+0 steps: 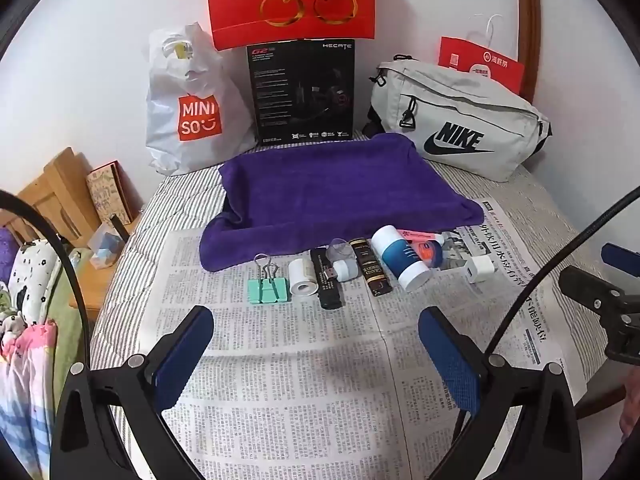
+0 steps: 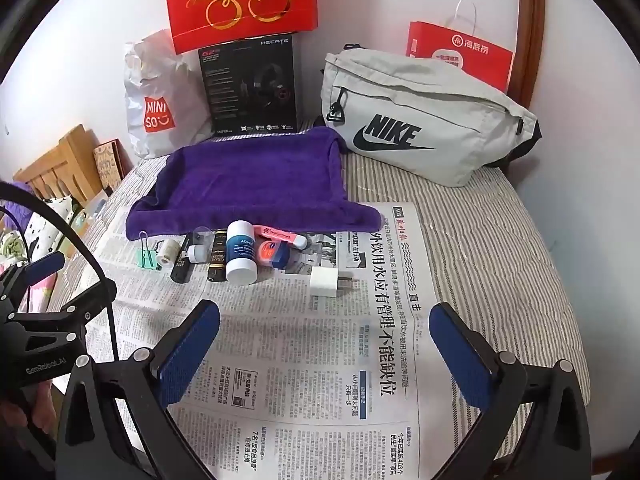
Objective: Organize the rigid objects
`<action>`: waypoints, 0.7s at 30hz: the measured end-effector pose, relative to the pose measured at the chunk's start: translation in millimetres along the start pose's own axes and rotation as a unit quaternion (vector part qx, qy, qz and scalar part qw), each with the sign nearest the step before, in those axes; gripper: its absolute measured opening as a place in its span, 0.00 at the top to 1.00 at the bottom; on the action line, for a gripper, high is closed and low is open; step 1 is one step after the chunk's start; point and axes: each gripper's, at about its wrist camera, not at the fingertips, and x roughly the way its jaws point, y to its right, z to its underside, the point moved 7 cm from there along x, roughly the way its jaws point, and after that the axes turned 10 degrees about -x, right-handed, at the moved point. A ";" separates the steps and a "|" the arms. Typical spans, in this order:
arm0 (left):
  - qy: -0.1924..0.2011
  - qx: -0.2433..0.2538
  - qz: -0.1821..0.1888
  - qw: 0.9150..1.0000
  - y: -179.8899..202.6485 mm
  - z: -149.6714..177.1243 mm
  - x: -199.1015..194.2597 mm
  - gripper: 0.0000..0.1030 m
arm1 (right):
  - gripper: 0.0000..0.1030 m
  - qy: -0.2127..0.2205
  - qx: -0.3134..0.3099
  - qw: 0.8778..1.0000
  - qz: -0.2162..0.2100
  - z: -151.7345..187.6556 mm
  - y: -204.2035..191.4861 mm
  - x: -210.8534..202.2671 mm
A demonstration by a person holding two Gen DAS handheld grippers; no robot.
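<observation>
— Looking past the row, what is standing around it?

— A purple towel (image 1: 336, 192) is lying just behind the objects, draped over something low. Behind that, a white Miniso bag (image 1: 188, 108), a black headset box (image 1: 304, 92) and a grey Nike bag (image 1: 460, 124) are leaning by the wall, with a red gift bag (image 1: 292, 0) sitting above the box. Everything is resting on a bed covered by a striped sheet (image 2: 500, 232) and a spread newspaper (image 1: 288, 360).

— Is anything blocking the way in?

— Nothing is lying between either gripper and the row. The left gripper (image 1: 316, 336) is hovering over bare newsprint with its jaws wide apart and empty; the right gripper (image 2: 324, 332) is doing the same, jaws spread, nothing between them. A black cable (image 1: 540, 280) is crossing the right side of the left view.

— And open room?

— Newsprint is running clear in front of the row; the bed's left edge is dropping toward wooden furniture (image 1: 60, 192).

— How is the row looking?

— A green binder clip (image 1: 267, 288), a white paper roll (image 1: 303, 280), a black stick (image 1: 326, 280), a dark gold-lettered lighter (image 1: 370, 270) and a white-and-blue bottle (image 1: 402, 258) are lying side by side at the towel's front edge. A pink tube (image 2: 280, 236) is lying behind the bottle, and a white charger plug (image 2: 325, 282) is sitting apart to the right.
</observation>
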 end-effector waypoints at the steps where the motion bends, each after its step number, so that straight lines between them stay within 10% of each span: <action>1: -0.001 -0.001 0.002 1.000 -1.1 -0.2 -0.4 0.00 | 0.00 0.001 0.000 1.000 0.000 0.4 -0.5 0.1; 21: -0.012 -0.009 0.000 1.000 -3.0 6.9 4.3 0.00 | 0.00 -0.001 0.003 1.000 -0.001 2.5 -1.9 -0.1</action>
